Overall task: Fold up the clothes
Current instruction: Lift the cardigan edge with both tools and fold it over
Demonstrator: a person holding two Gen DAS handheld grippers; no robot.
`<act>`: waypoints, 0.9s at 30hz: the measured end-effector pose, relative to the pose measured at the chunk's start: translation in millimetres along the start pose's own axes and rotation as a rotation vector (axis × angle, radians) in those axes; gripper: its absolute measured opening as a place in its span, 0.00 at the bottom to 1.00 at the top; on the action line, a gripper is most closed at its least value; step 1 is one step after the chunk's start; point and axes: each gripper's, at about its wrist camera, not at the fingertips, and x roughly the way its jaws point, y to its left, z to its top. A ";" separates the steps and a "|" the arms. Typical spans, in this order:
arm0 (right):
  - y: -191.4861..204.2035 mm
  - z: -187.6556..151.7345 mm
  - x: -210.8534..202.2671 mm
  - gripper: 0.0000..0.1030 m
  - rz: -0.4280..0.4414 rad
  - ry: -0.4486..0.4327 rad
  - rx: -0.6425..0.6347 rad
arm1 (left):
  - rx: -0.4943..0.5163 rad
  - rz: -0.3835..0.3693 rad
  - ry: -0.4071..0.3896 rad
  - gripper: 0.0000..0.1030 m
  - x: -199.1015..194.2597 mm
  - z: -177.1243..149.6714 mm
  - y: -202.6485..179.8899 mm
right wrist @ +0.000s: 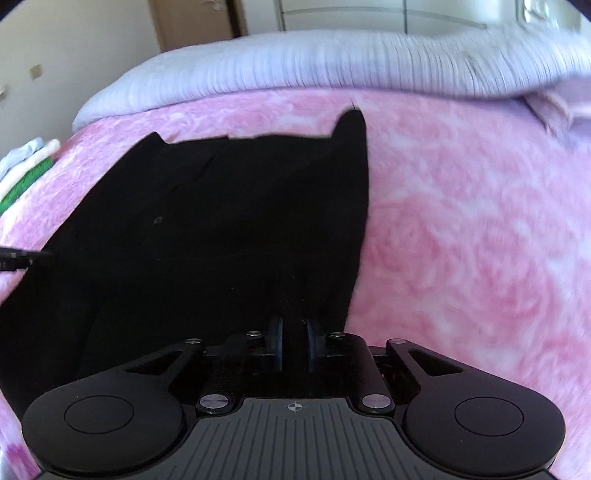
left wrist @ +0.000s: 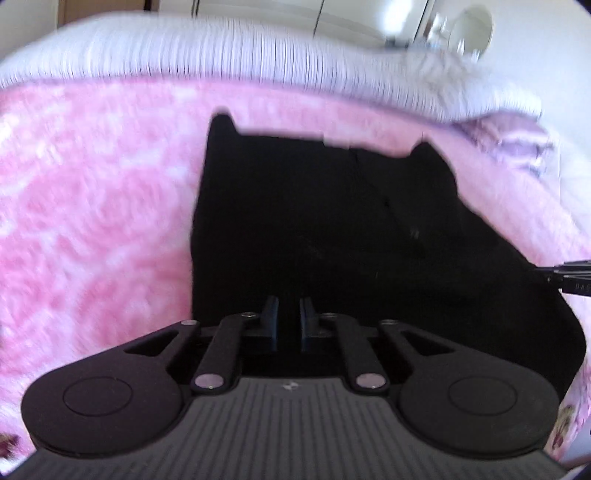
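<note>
A black garment [left wrist: 332,221] lies spread on a pink fuzzy blanket [left wrist: 92,221], with two pointed corners at its far edge. My left gripper [left wrist: 289,314] sits at the garment's near edge, its jaws almost together with black cloth between them. In the right wrist view the same garment [right wrist: 221,221] pulls into creases that run down into my right gripper [right wrist: 293,325], which is shut on the near edge. The right gripper's tip [left wrist: 569,277] shows at the left wrist view's right edge. The left gripper's tip [right wrist: 22,258] shows at the right wrist view's left edge.
A lavender ribbed cover [right wrist: 295,62] is bunched along the far side of the pink blanket [right wrist: 461,221]. A green-and-white striped cloth [right wrist: 26,173] lies at the far left. Cupboard doors [right wrist: 351,14] stand behind. Both views are motion-blurred.
</note>
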 end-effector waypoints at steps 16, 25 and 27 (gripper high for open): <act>-43.5 19.9 -3.9 0.43 -0.001 0.065 0.146 | -0.043 0.014 0.073 0.11 29.4 37.7 11.5; -96.5 90.3 48.5 0.43 -0.006 0.111 0.154 | -0.084 -0.149 0.166 0.13 103.5 102.4 -2.5; -109.4 104.1 65.4 0.43 0.036 0.107 0.157 | -0.122 -0.204 0.191 0.13 137.2 117.8 -8.8</act>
